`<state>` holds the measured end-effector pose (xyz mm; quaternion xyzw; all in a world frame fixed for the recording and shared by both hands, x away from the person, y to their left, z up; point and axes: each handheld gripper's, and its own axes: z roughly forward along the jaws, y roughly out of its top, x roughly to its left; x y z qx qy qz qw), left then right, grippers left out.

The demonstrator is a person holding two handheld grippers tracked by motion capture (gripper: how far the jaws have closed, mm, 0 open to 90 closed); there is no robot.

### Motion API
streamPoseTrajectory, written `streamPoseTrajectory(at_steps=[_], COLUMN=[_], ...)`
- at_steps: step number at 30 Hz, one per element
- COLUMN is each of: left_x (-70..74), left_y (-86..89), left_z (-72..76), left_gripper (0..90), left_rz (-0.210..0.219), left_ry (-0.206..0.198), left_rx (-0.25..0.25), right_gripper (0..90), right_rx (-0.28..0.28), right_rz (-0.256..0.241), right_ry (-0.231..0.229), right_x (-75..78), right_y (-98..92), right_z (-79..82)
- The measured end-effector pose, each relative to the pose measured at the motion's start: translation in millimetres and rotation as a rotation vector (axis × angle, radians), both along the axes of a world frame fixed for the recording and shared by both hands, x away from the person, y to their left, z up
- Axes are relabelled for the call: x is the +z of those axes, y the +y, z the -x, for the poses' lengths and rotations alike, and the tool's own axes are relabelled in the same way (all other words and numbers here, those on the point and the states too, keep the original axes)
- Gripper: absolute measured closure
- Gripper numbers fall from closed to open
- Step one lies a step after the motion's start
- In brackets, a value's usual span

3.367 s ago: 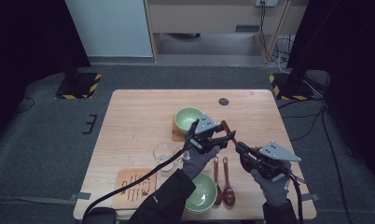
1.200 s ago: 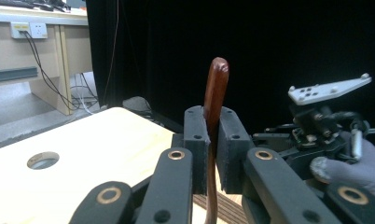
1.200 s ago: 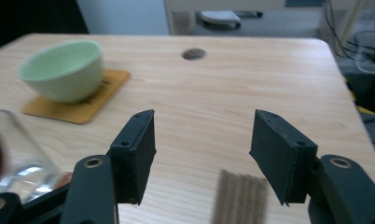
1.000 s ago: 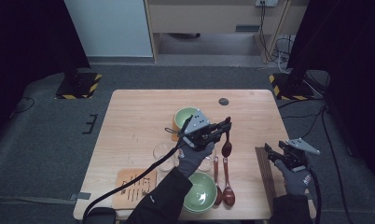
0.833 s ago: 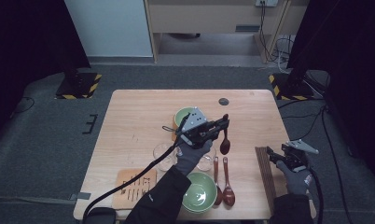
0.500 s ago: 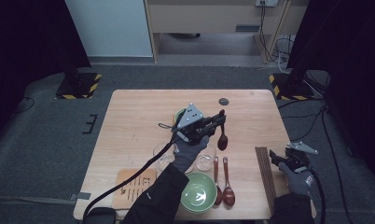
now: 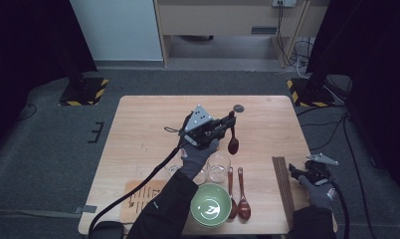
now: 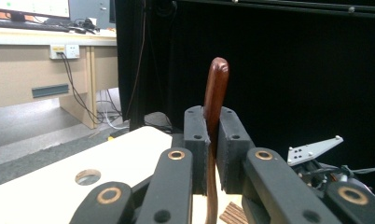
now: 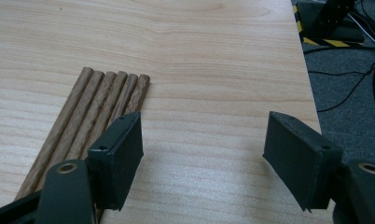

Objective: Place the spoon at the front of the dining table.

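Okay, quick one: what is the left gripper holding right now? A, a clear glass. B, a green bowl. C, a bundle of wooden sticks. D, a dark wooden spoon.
D: the left gripper has its jaws shut on the handle of the dark wooden spoon, which hangs bowl-down above the table.

Left forearm reaches in from the bottom edge and stretches far forward over mid-table, dark sleeve, grey glove. Left gripper (image 7: 231, 121) held raised, pointing toward the person's right, grey three-cornered plate on top, cable trailing back toward the near-left corner. In the left gripper view its jaws are pressed together on a thin brown handle.

Right hand (image 7: 318, 185) stays low at the near-right table edge, gloved, wrist bent slightly inward. Right gripper (image 9: 202, 149) points forward and down, jaws spread wide apart with nothing between them.
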<state>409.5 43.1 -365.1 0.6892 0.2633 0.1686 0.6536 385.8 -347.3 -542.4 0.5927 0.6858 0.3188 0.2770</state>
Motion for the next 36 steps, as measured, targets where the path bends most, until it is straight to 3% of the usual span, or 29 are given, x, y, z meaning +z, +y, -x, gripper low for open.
streamPoseTrajectory(at_steps=[15,36], left_x=[8.1,5.2], left_y=[18.3,37.6], left_z=[-17.5,-40.3], left_gripper=[83.6,83.6], left_rz=[0.005,-0.007], left_ry=[-0.010,-0.003], left_rx=[0.064,0.143], right_gripper=[25.6,21.3], right_rx=[-0.006,-0.012], right_rz=[-0.007,-0.012], right_ry=[0.013,0.020], right_x=[-4.8,-5.2], right_y=[-3.3,-3.9], right_z=[-0.5,-1.5])
